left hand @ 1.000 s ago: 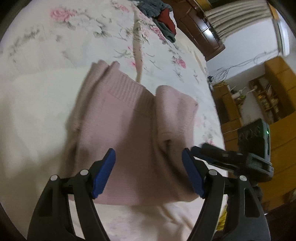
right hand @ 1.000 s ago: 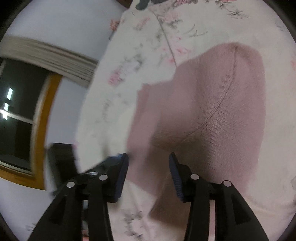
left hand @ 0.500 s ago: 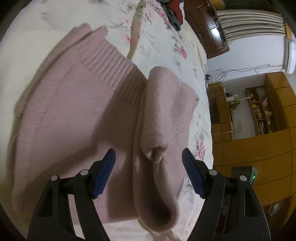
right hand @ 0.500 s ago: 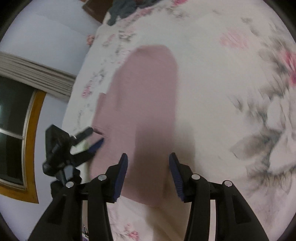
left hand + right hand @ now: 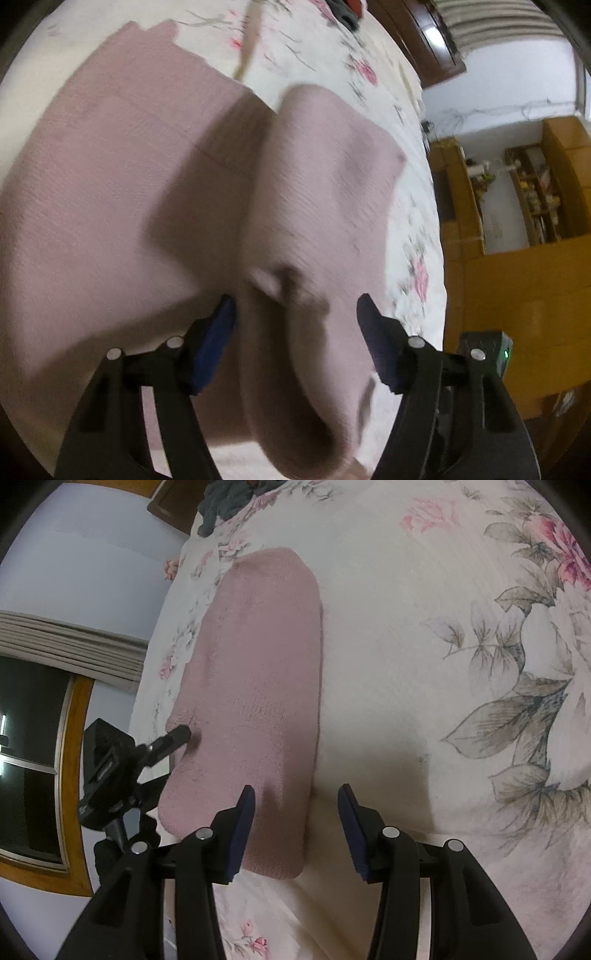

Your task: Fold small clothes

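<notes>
Left gripper with its blue-padded fingers spread wide, nothing between them. Right gripper likewise spread apart and empty, pointing downward.

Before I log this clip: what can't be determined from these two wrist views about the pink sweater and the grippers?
- Left wrist view: motion blur hides whether the left gripper touches the pink sweater fold between its open fingers.
- Same view: the sweater's near edge runs out of frame.
- Right wrist view: the right gripper covers the sweater's near corner.
- Dark clothes pile: cut by the top edge, items unidentifiable.
</notes>
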### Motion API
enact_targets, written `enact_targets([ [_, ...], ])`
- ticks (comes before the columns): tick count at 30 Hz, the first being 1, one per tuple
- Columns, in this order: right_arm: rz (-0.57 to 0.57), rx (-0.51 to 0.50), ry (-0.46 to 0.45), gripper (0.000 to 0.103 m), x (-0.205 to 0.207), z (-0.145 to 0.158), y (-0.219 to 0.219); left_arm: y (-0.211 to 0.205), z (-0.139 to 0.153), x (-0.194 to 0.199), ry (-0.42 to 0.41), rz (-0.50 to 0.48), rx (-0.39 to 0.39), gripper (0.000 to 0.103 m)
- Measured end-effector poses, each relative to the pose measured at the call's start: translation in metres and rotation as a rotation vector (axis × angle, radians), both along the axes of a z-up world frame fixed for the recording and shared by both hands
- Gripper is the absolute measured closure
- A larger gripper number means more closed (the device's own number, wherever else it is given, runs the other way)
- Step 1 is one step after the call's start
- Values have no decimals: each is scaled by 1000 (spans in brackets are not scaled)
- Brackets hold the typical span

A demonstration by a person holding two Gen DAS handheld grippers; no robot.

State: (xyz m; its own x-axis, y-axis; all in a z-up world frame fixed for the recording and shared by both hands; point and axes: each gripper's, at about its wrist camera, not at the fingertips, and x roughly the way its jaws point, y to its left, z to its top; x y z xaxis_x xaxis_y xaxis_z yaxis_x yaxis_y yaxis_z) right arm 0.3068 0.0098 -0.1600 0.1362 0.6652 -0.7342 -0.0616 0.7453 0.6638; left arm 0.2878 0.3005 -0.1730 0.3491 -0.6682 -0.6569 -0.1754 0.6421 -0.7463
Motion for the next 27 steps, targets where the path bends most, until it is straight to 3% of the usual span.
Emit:
enact_targets([
  [11,-29,15,-3,52,-4,-1,-14,-13,-16,14,49,11,-69,42],
  [13,-33,17,0,52,-5,-3,-17,-16,-14,14,38,2,-19,63],
  [14,-33,16,0,52,-7,-4,-18,-17,-14,13,34,-2,-6,67],
  [16,-35,19,7,52,-9,-7,-18,-16,-12,10,26,8,-19,85],
  [19,-38,20,11,52,-12,-9,-21,-13,0,5,-6,28,-23,90],
  [27,-46,24,7,52,-16,-7,-26,4,48,-7,-131,35,-37,92],
])
